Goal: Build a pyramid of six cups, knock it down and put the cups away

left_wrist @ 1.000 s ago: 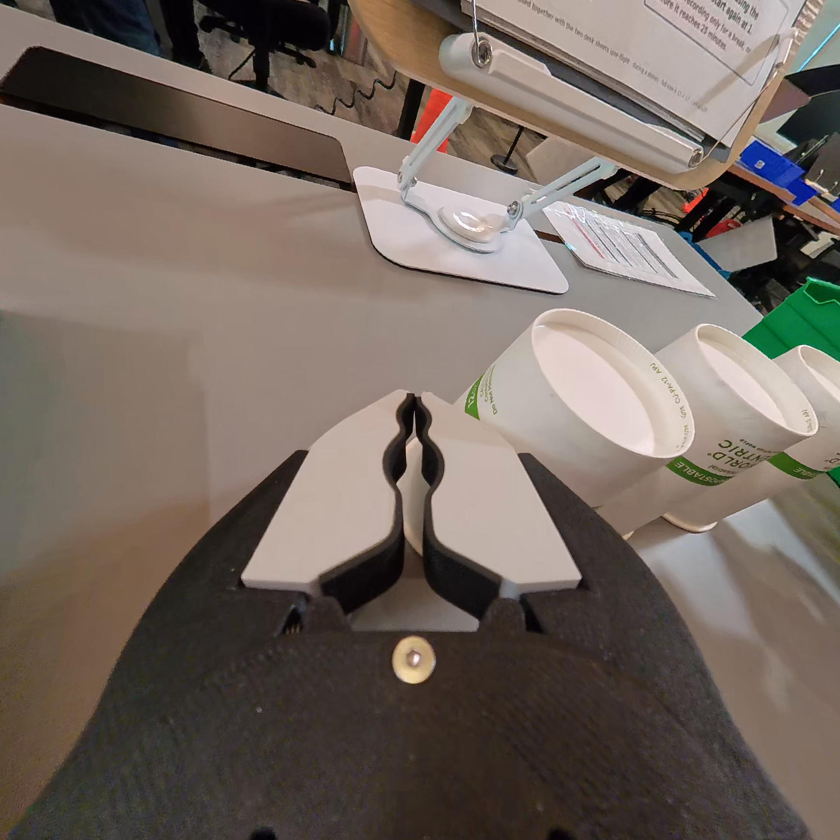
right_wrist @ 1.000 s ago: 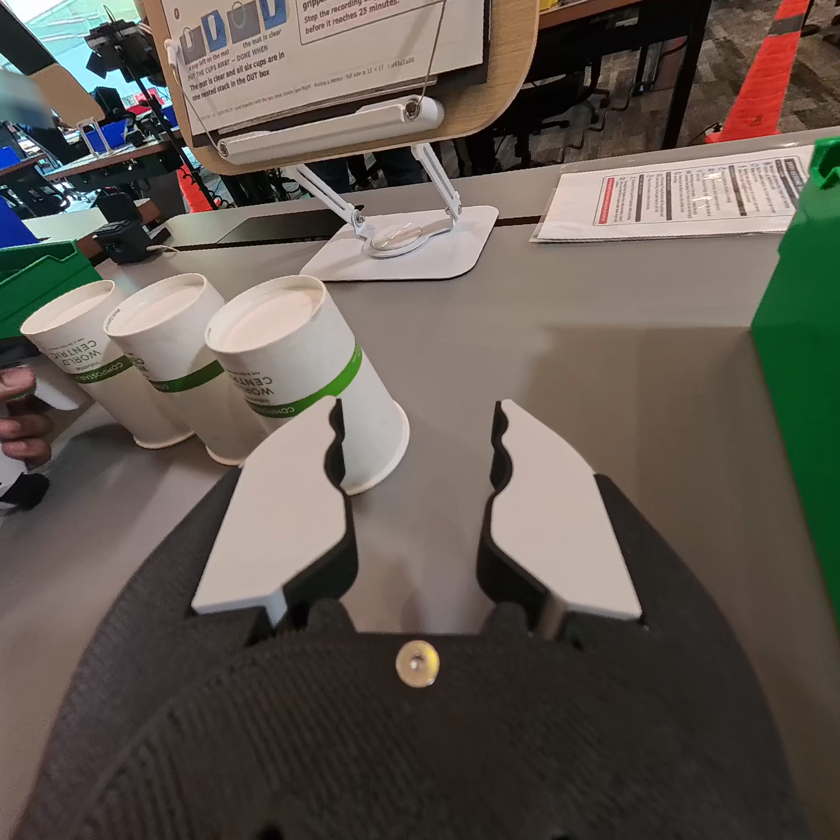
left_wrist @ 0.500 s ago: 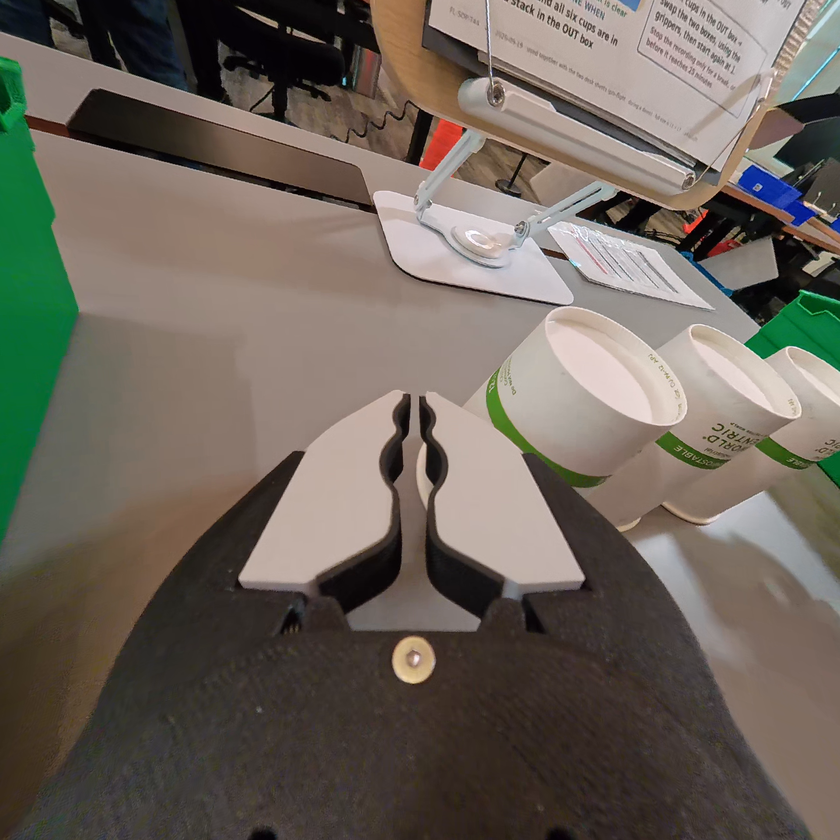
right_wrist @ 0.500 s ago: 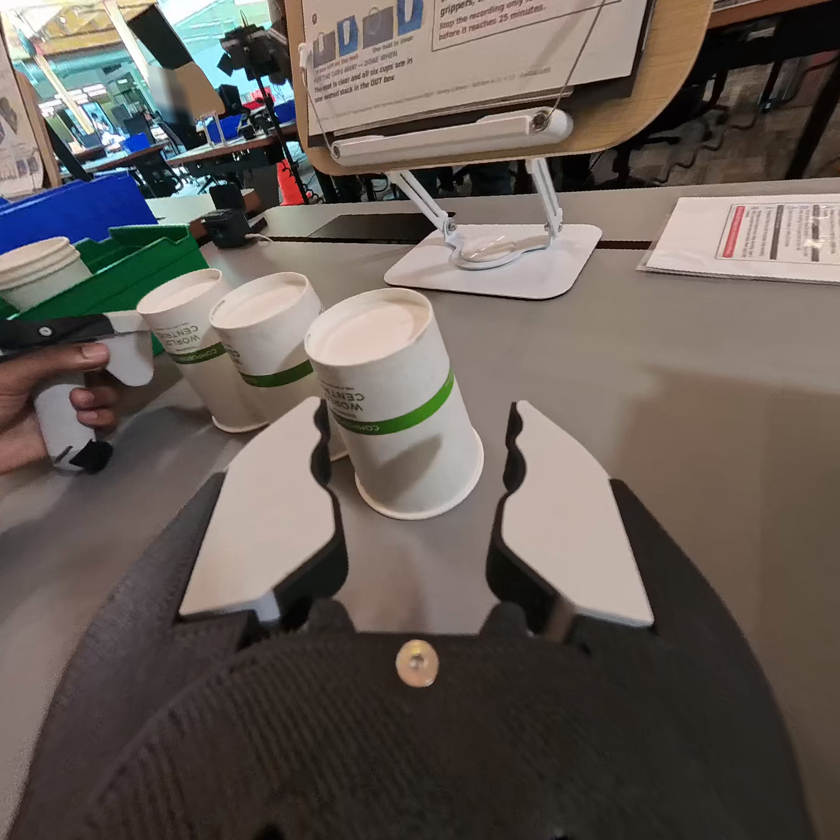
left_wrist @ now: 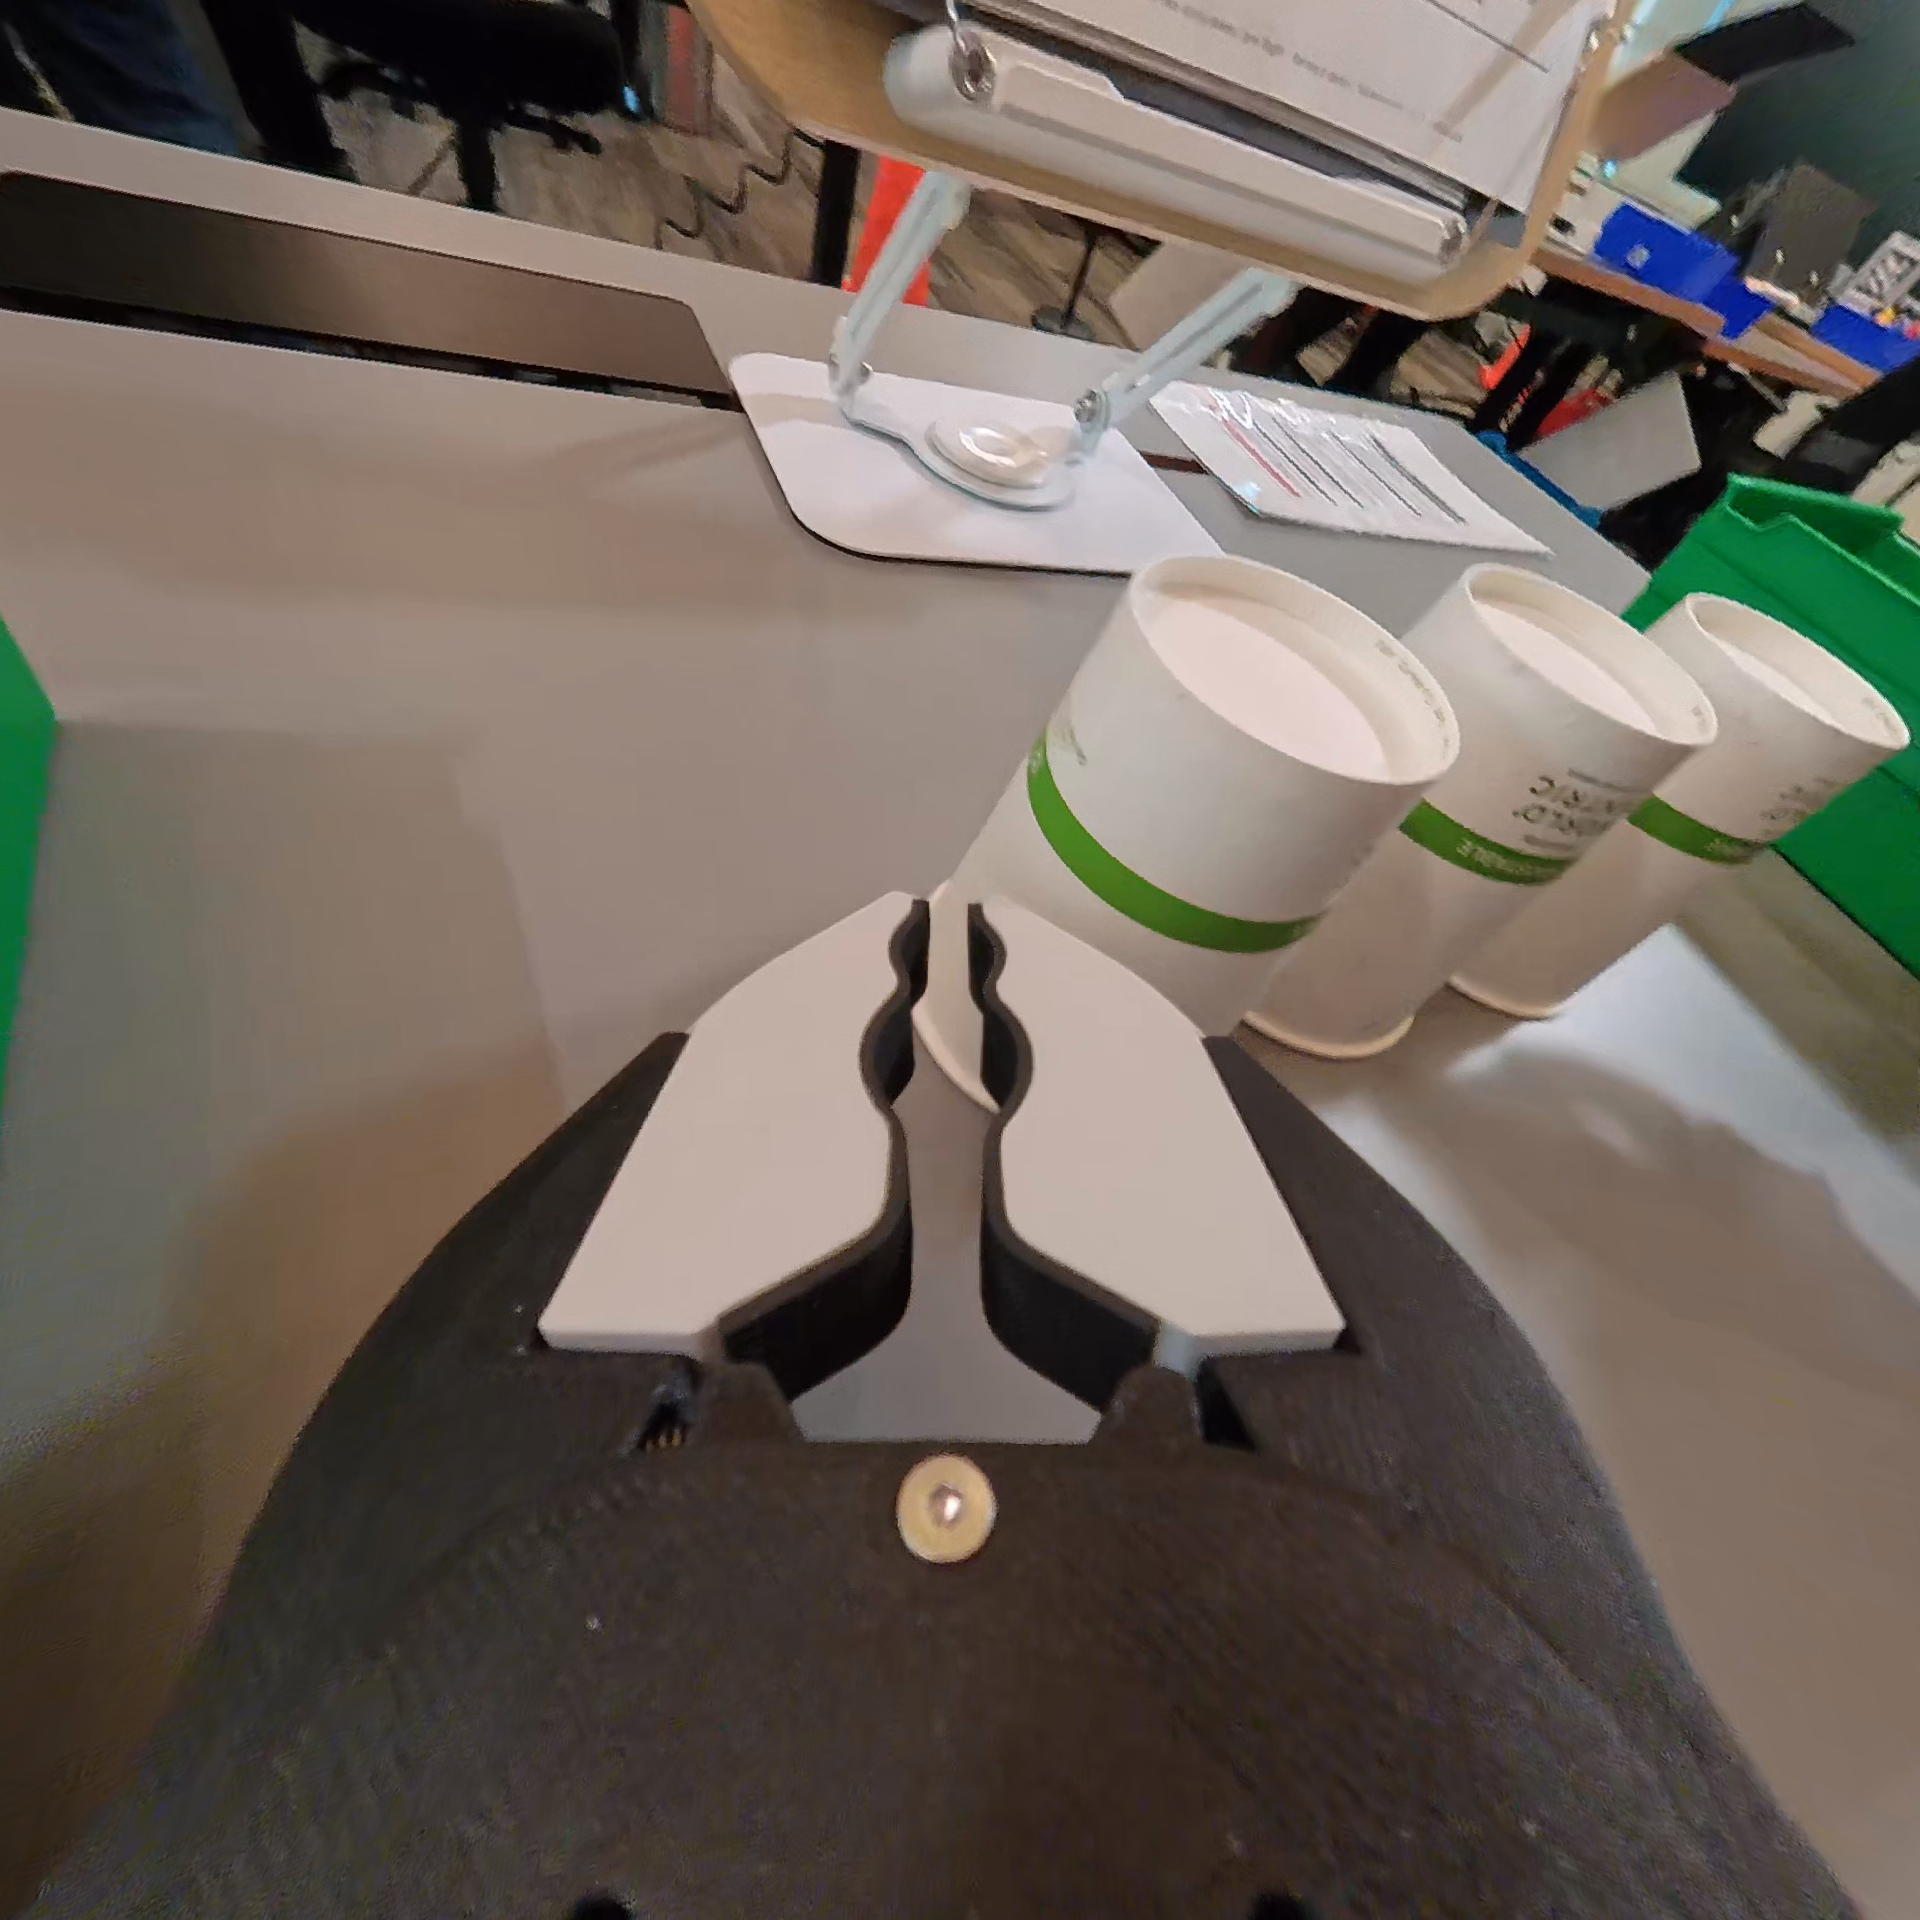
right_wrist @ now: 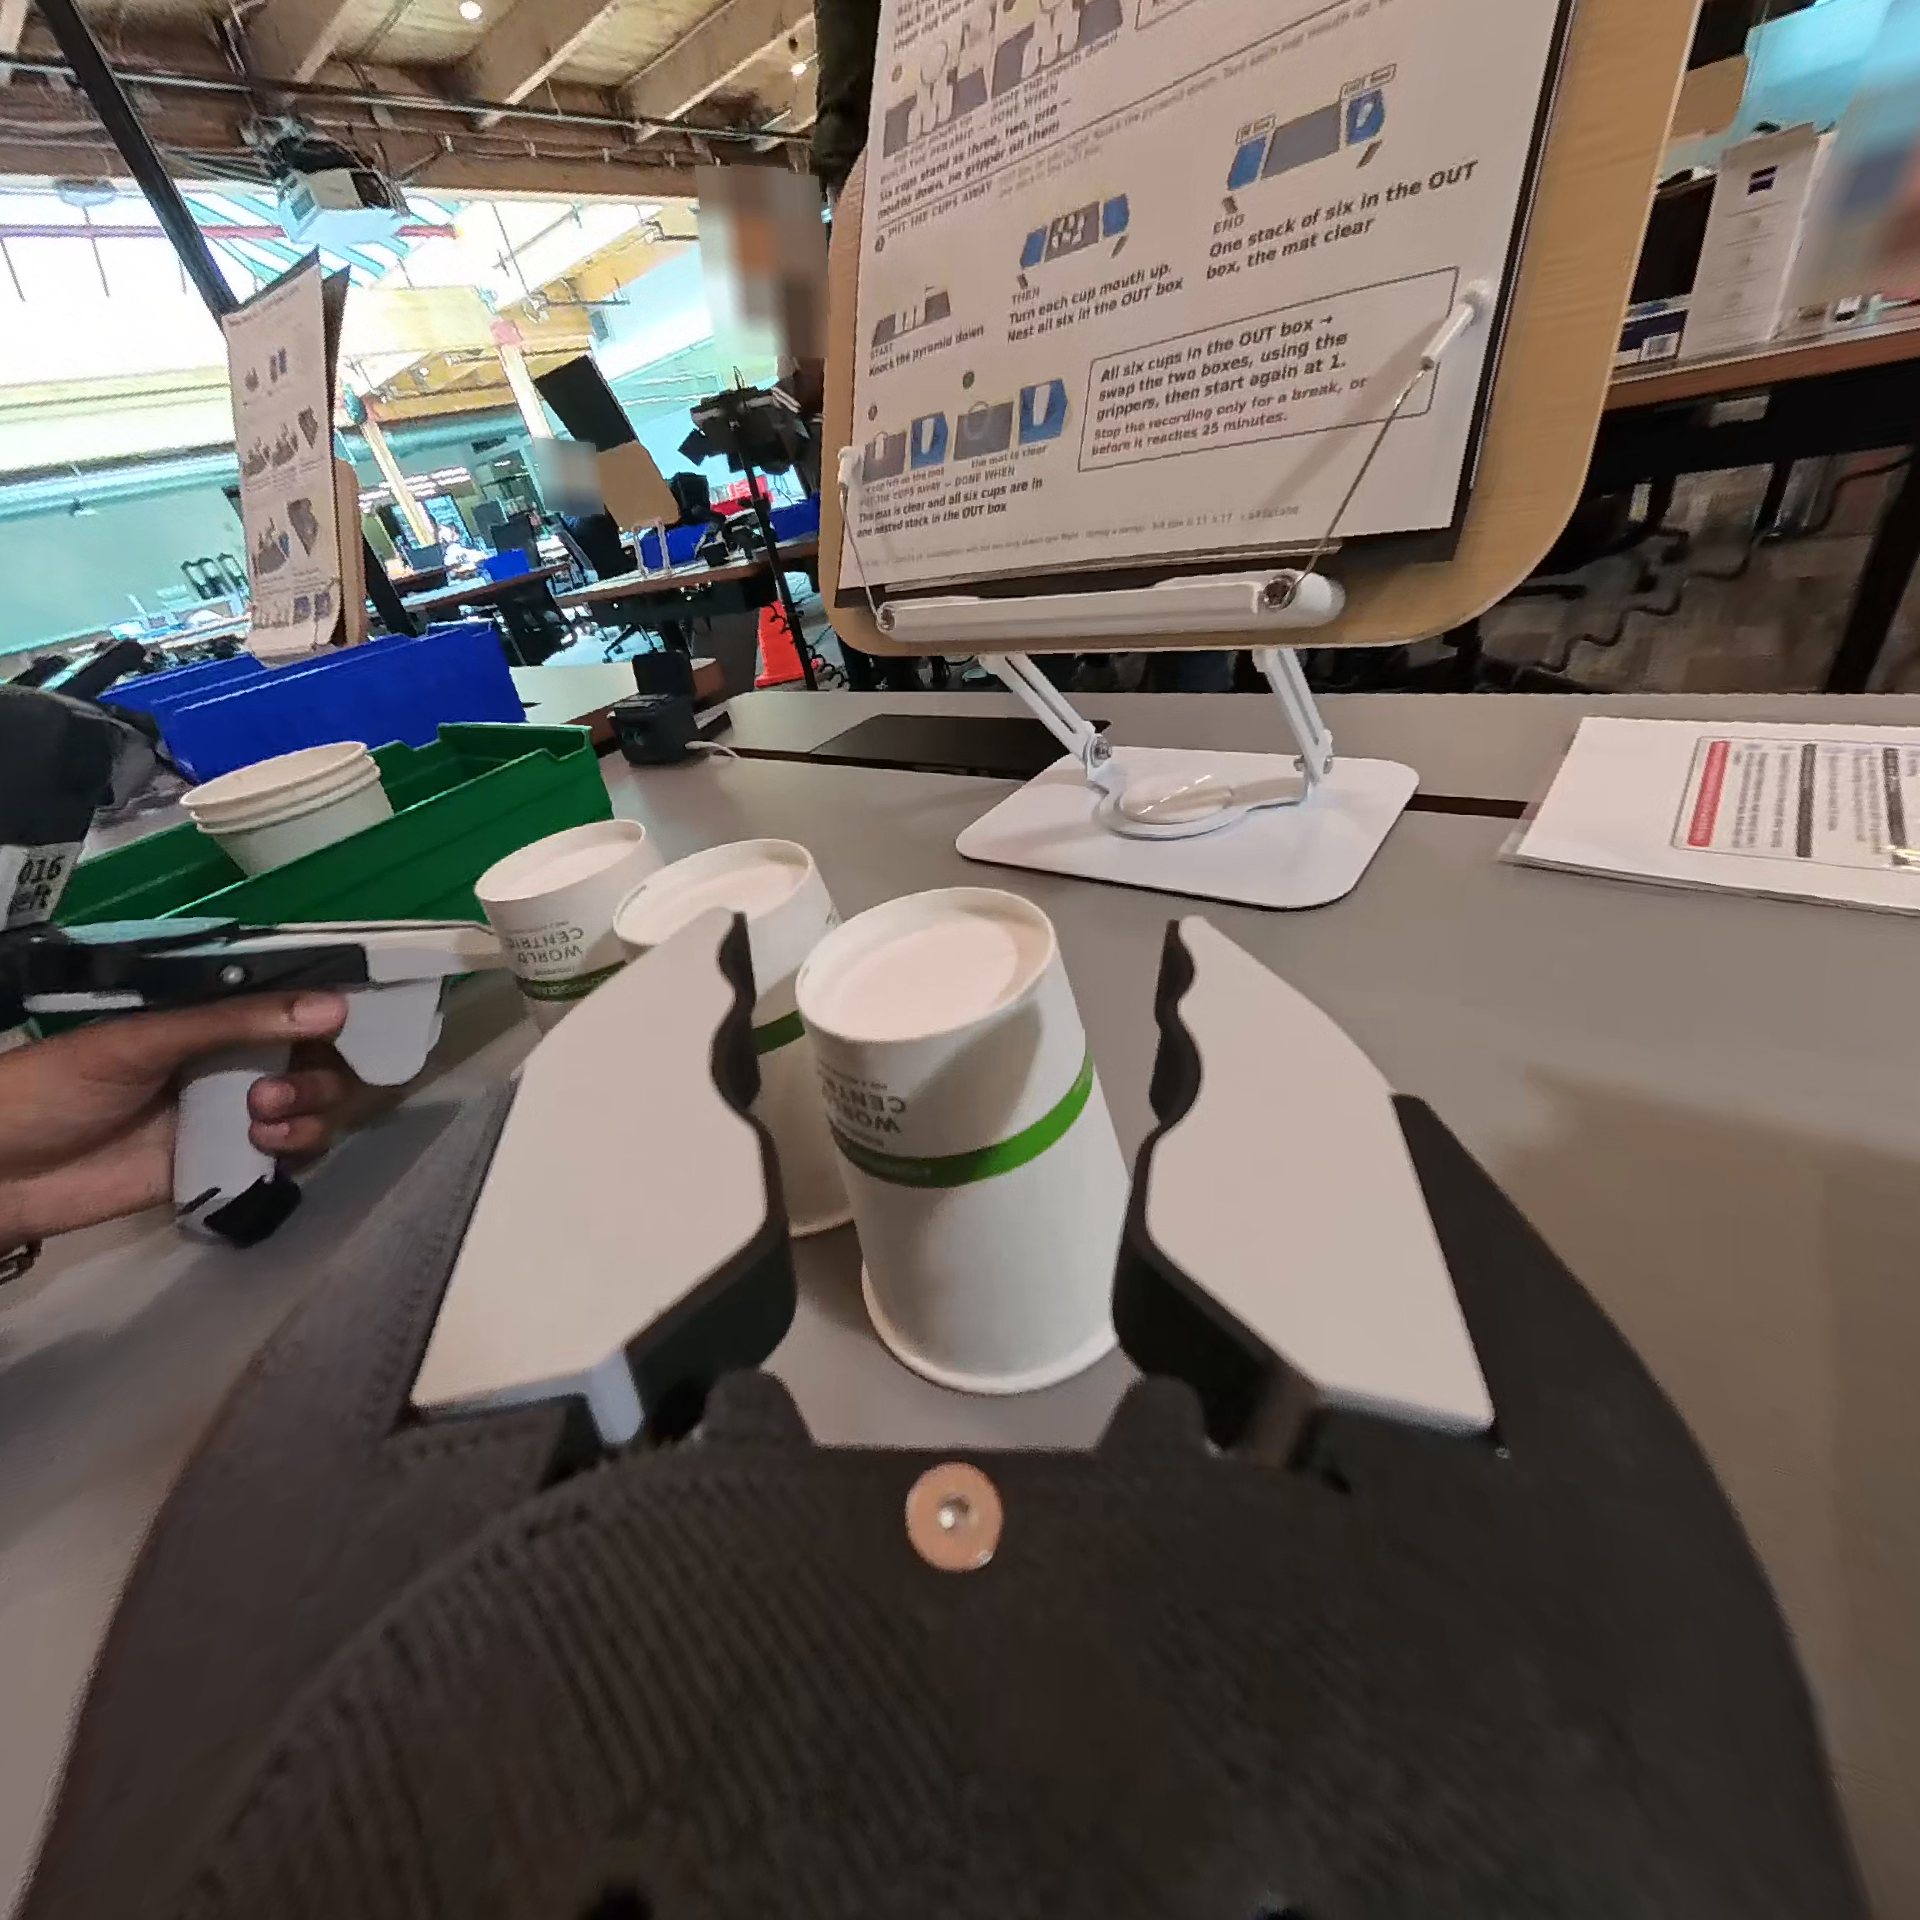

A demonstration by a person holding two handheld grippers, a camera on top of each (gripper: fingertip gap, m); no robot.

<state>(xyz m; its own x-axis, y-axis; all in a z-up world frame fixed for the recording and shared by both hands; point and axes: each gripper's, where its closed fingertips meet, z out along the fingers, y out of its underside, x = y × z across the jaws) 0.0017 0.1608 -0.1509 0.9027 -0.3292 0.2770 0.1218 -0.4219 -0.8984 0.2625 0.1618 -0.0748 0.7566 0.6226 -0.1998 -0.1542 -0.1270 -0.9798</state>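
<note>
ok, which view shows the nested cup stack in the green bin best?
Right wrist view: the nested cup stack sits mouth-up in the green bin, far left. Left wrist view doesn't show the stack, only a green strip at its left edge.

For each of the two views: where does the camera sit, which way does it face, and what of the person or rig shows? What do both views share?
Left wrist view: on the left gripper, nearly shut, facing the end cup of the row; only its fingers show.
Right wrist view: on the right gripper, open around the opposite end cup; a hand holding the left gripper shows at left.
Shared: the three upside-down cups, stand, paper, table.
</note>
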